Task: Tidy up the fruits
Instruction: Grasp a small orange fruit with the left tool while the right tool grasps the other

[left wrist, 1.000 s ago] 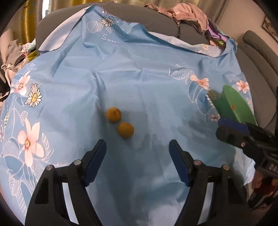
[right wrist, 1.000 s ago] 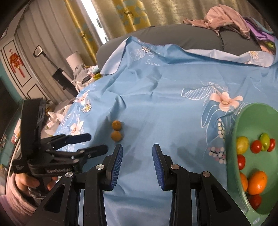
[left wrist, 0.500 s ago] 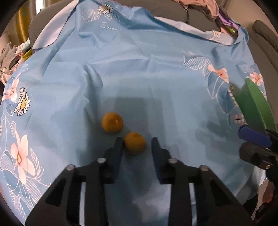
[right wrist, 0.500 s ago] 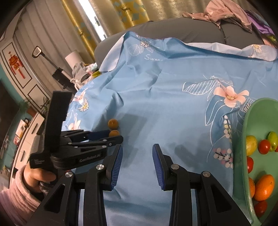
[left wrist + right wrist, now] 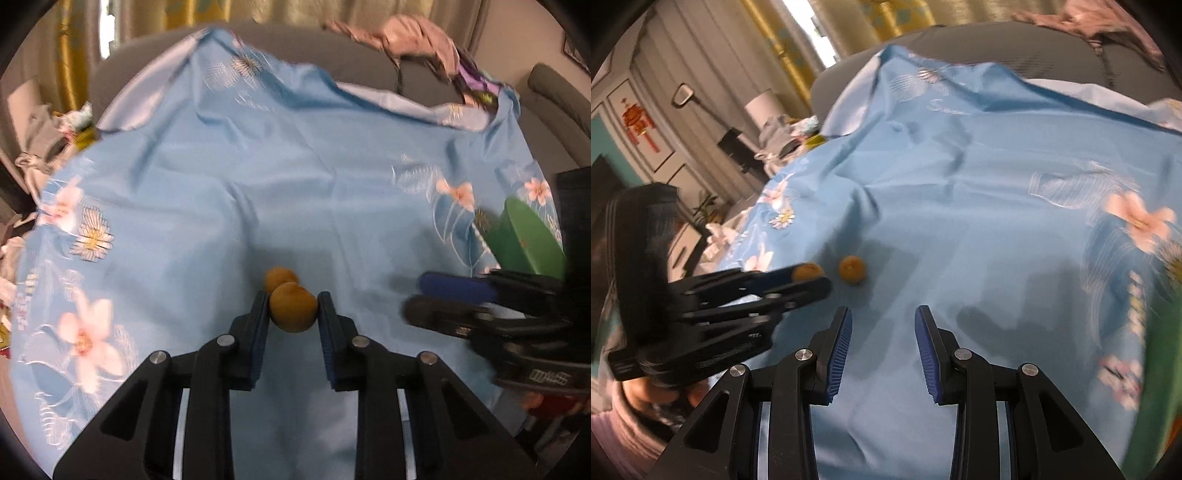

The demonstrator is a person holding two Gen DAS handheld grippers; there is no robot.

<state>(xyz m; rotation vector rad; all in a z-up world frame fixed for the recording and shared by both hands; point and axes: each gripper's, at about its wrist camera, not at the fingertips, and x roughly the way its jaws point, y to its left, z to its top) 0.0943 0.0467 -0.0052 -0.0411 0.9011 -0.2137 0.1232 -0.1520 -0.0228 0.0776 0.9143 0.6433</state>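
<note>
You have two small orange fruits [image 5: 293, 307] [image 5: 279, 277], one green bowl [image 5: 524, 242], one floral blue cloth [image 5: 295, 177] and two grippers [image 5: 291, 310] [image 5: 882, 321].

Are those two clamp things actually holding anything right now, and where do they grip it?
The left gripper holds a small orange fruit, pinched at its two sides between the pads. The right gripper holds nothing.
</note>
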